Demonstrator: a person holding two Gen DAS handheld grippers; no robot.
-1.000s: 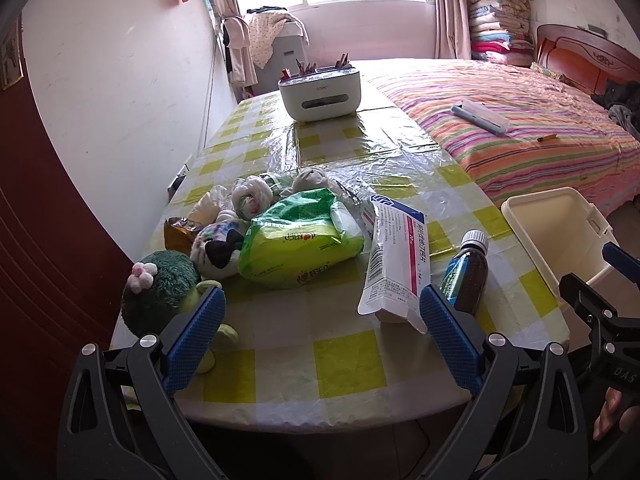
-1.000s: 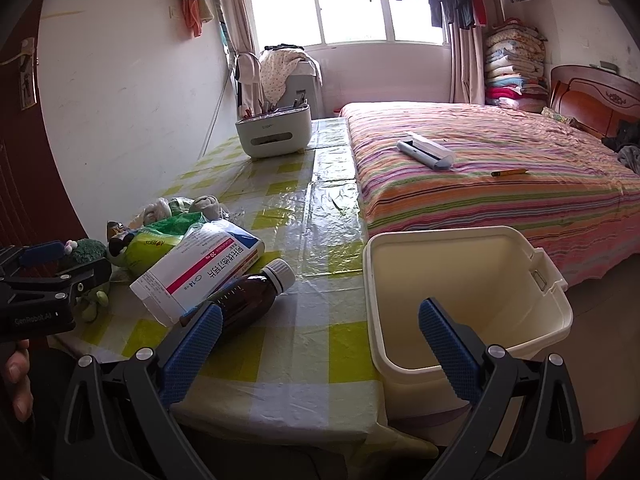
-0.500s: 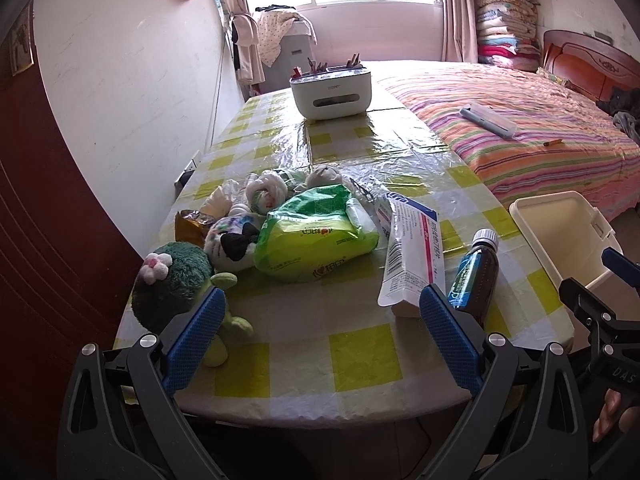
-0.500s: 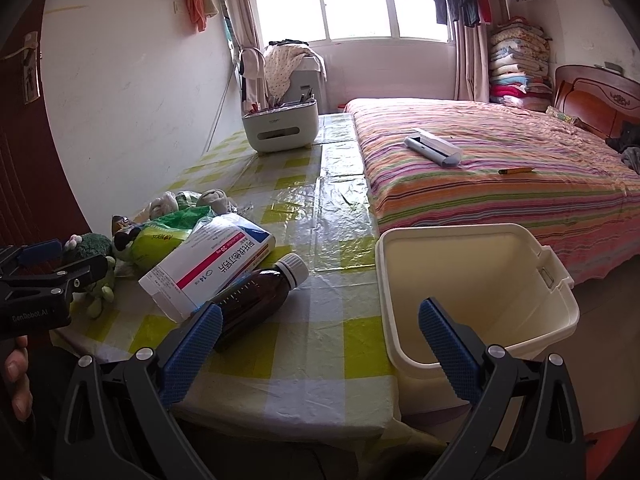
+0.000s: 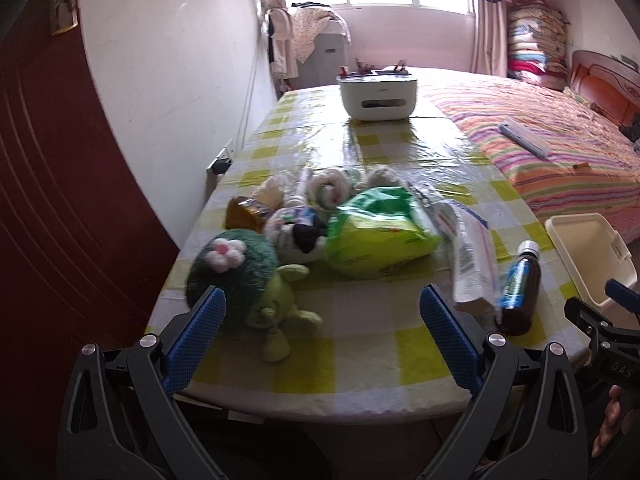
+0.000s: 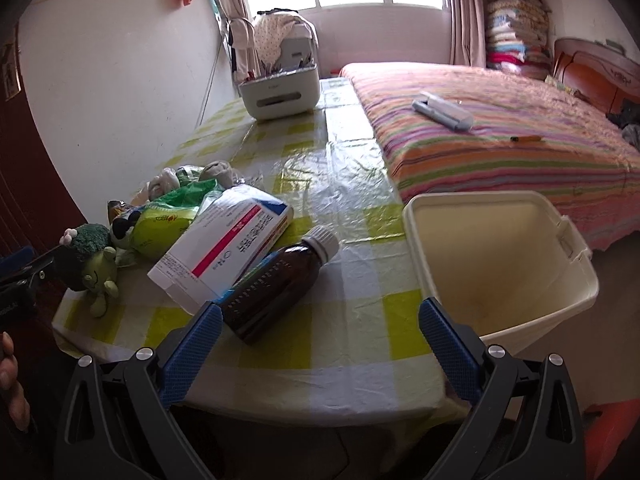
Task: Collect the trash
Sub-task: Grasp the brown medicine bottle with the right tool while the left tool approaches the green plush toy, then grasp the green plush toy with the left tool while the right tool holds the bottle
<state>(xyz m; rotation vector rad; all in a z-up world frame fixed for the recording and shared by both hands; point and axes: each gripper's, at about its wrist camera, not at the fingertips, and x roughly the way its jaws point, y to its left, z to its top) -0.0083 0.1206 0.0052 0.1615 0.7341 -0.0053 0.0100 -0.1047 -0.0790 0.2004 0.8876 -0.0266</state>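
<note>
A brown bottle (image 6: pixel 276 284) with a white cap lies on the yellow-checked table (image 6: pixel 352 184), against a white medicine box (image 6: pixel 224 252). Left of these are a green wipes pack (image 6: pixel 168 216), rolled socks and a green plush toy (image 6: pixel 90 256). A cream bin (image 6: pixel 500 264) stands empty off the table's right edge. My right gripper (image 6: pixel 320 336) is open, its left finger just in front of the bottle's base. My left gripper (image 5: pixel 320 328) is open at the table's near edge, with the plush toy (image 5: pixel 240 276) by its left finger; the bottle (image 5: pixel 518 288) and box (image 5: pixel 472 256) lie to its right.
A white organiser box (image 5: pixel 378 96) stands at the table's far end. A striped bed (image 6: pixel 500 132) with a remote on it runs along the right. A white wall and a red door (image 5: pixel 60 200) close the left side. A hand (image 5: pixel 612 420) holds the right gripper.
The left gripper has swung left and nearer, so the plush toy now sits by its left finger. The right gripper has come closer to the bottle. Nothing on the table has moved.
</note>
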